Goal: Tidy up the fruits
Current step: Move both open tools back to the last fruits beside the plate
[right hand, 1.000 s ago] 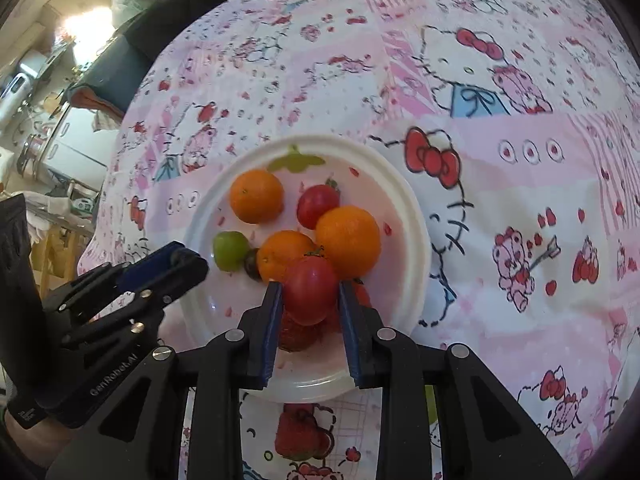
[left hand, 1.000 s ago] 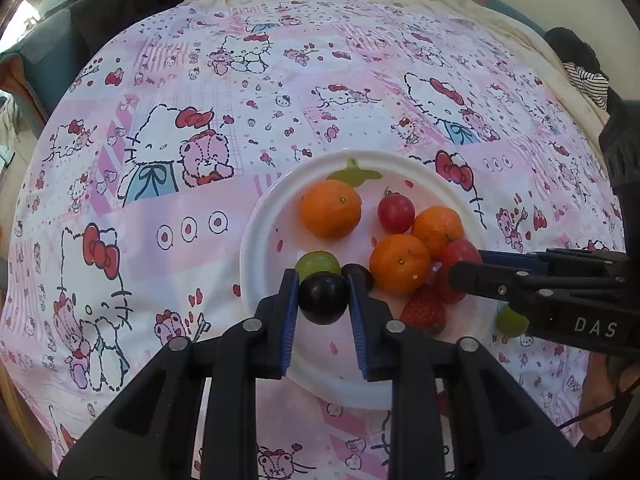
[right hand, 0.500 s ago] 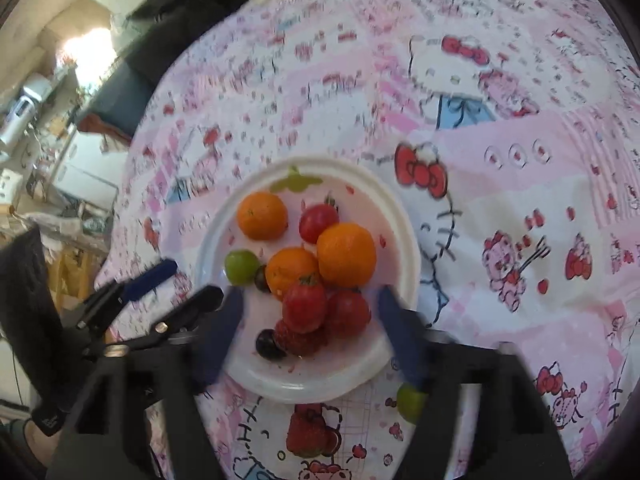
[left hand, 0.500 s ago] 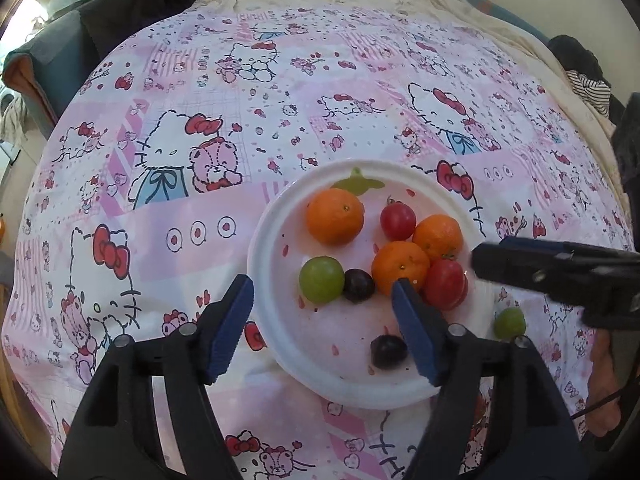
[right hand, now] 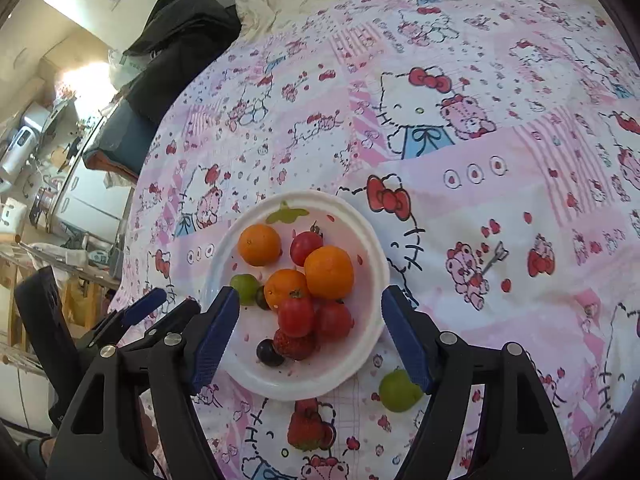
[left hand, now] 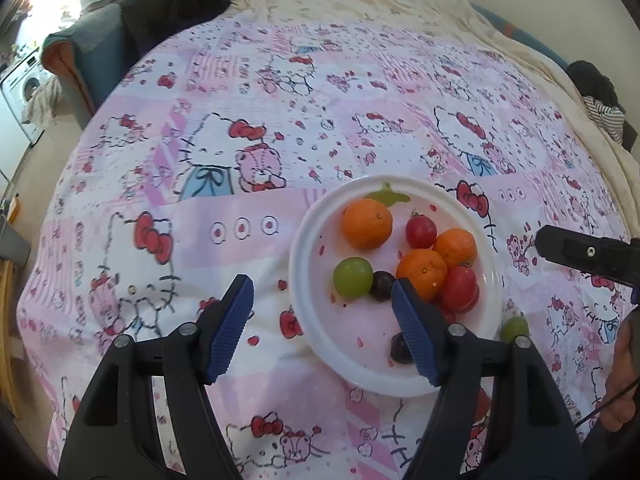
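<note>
left tool: wide, nothing held; jaws just opened, dark grape now on plate.
right tool: wide, empty; just opened over the tomatoes.
next step: judged, fetch the strays. Green grape and strawberry lie on the bedsheet off the rim.
how: approach from outside the rim, close gently; soft fruit.
obstacle: plate pile crowded; tools sit close together.

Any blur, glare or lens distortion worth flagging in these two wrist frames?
Left wrist view: sharp, strong fisheye bending of the patterned cloth, blown-out glare in the upper left corner. Right wrist view: plate and fruit crisp, bright overexposed patch at upper left, dark vignette at the corners; no motion blur in either.
</note>
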### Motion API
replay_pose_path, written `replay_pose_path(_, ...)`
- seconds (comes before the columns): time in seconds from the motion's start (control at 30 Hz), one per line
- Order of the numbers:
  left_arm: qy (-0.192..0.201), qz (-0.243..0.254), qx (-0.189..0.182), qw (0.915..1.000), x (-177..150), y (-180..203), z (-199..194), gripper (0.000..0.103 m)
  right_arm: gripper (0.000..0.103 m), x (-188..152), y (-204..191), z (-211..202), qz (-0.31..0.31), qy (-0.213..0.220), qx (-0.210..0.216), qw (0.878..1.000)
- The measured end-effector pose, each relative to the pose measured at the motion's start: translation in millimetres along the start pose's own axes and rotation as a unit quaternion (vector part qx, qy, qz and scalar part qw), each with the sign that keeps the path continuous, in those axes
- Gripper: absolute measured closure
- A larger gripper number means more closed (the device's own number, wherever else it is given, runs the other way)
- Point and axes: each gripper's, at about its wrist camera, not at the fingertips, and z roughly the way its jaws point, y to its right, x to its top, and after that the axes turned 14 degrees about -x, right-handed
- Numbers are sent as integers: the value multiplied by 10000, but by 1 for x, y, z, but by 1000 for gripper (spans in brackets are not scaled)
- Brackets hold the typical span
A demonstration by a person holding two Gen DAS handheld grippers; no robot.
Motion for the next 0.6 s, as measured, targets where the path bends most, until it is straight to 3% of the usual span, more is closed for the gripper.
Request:
replay_pose_path(0.3, 321, 262, 73, 9991, -16, 18, -43, 34, 27, -19, 12, -39, 205, 299, -25, 9993)
replay_pose_path(0.6, 272, -150, -23, 9995, -46, 21, -60, 34, 27, -53, 30, -68, 476, 423, -185, 9978)
